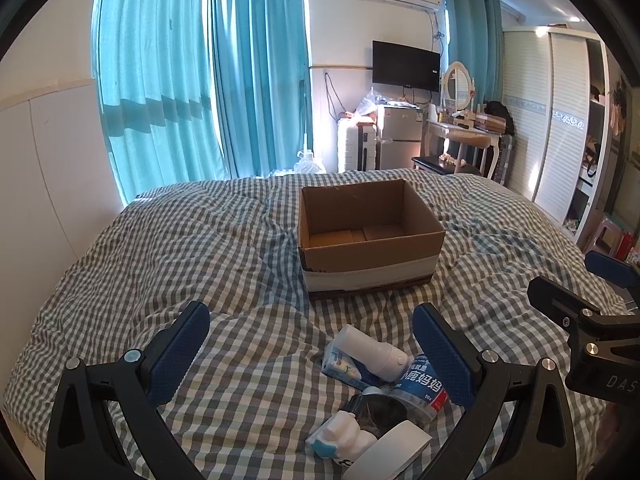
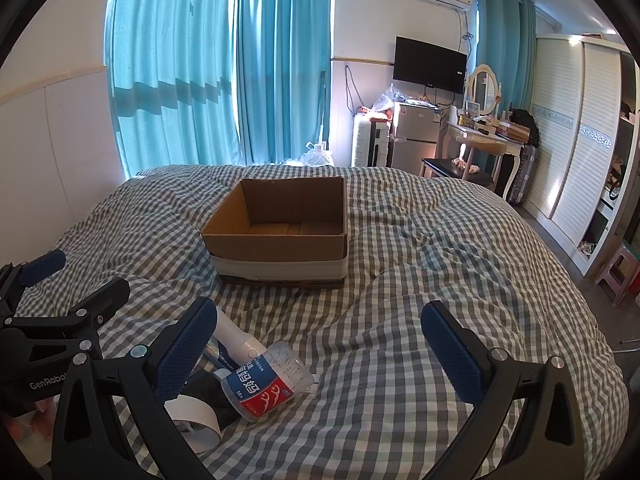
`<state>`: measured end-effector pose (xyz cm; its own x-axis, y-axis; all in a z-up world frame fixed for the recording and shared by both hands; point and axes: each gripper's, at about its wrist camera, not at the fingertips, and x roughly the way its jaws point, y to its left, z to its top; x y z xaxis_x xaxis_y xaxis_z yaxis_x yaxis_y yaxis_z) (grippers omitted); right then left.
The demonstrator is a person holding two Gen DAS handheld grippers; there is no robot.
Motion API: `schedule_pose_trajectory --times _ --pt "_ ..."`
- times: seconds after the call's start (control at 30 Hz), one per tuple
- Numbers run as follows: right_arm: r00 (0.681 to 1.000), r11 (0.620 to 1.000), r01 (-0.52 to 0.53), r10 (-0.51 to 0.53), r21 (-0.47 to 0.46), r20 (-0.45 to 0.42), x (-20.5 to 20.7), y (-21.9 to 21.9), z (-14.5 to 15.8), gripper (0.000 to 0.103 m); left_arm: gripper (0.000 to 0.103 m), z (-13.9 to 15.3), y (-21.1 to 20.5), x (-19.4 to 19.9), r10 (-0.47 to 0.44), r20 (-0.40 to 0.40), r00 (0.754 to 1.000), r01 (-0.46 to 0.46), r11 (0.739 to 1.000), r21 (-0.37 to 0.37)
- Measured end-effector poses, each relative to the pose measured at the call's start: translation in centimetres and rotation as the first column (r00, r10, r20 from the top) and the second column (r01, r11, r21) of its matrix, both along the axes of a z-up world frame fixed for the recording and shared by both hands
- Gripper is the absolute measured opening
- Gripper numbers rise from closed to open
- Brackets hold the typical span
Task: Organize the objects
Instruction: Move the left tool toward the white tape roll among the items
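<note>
An open, empty cardboard box (image 1: 370, 236) stands on the checked bed; it also shows in the right wrist view (image 2: 280, 232). A pile of small items lies near me: a white bottle (image 1: 374, 350), a clear tub with a blue and red label (image 1: 422, 390), a blue packet (image 1: 344, 370), a white and teal item (image 1: 340, 438), a white roll (image 1: 394, 450) and a dark item (image 1: 380, 410). My left gripper (image 1: 312, 344) is open above the pile, holding nothing. My right gripper (image 2: 318, 340) is open and empty; the tub (image 2: 268, 382) and bottle (image 2: 236, 338) lie by its left finger.
The checked duvet (image 1: 200, 248) covers the whole bed. Teal curtains (image 1: 200, 80) hang behind. A fridge (image 1: 400, 136), suitcase (image 1: 356, 146), dressing table (image 1: 464, 132) and wardrobe (image 1: 560, 120) stand beyond the bed. A pink stool (image 2: 618, 270) stands at the right.
</note>
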<state>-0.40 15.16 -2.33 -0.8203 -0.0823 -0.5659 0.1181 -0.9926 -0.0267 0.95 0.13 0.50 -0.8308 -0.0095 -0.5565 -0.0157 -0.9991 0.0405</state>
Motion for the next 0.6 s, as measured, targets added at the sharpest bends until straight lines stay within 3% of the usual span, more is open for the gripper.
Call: schedule_pose_trajectory --times 0.6 --pt "0.999 1.000 -0.015 0.015 -0.004 -0.046 3.1 0.2 3.2 0.103 0.103 2.1 0.5 2.5 -0.019 -0.016 1.000 0.019 1.000 0.004"
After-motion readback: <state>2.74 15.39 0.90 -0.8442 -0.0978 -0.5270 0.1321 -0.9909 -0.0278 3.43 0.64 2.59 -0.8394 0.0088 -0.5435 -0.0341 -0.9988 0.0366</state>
